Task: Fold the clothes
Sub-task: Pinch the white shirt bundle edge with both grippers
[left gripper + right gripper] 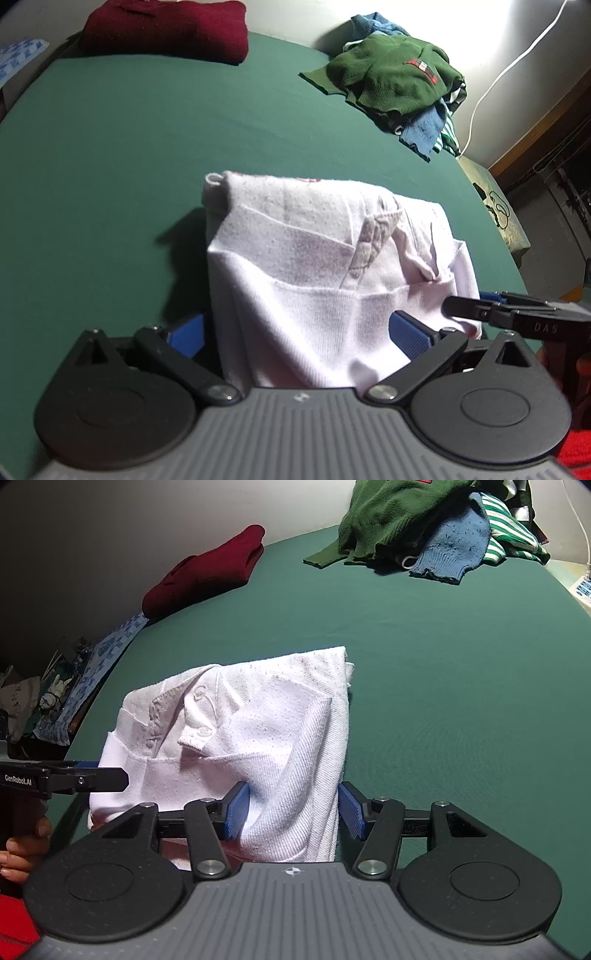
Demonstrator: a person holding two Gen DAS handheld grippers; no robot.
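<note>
White knit, a folded polo shirt point(236, 738), lying on the green table cover point(443, 709) near its front edge, collar and two buttons facing up. Straddled by both tools: left gripper point(295, 328) with blue pads apart at either side of the shirt's near hem, cloth between them but no squeeze visible; right gripper point(293, 810) likewise spread, one pad against the fabric, the other just clear of the folded edge. "GenRobot.AI" readable on the left tool's side in the right wrist view; "DAS" on the right tool's side in the left wrist view. Faint pinkish print on the shirt, not legible. Folded maroon sweater point(166, 29) at the far left, partly cut off. Heap of unfolded clothes point(399, 85) far right, green sweater topmost with a red plaid patch, lower layers mostly hidden.
</note>
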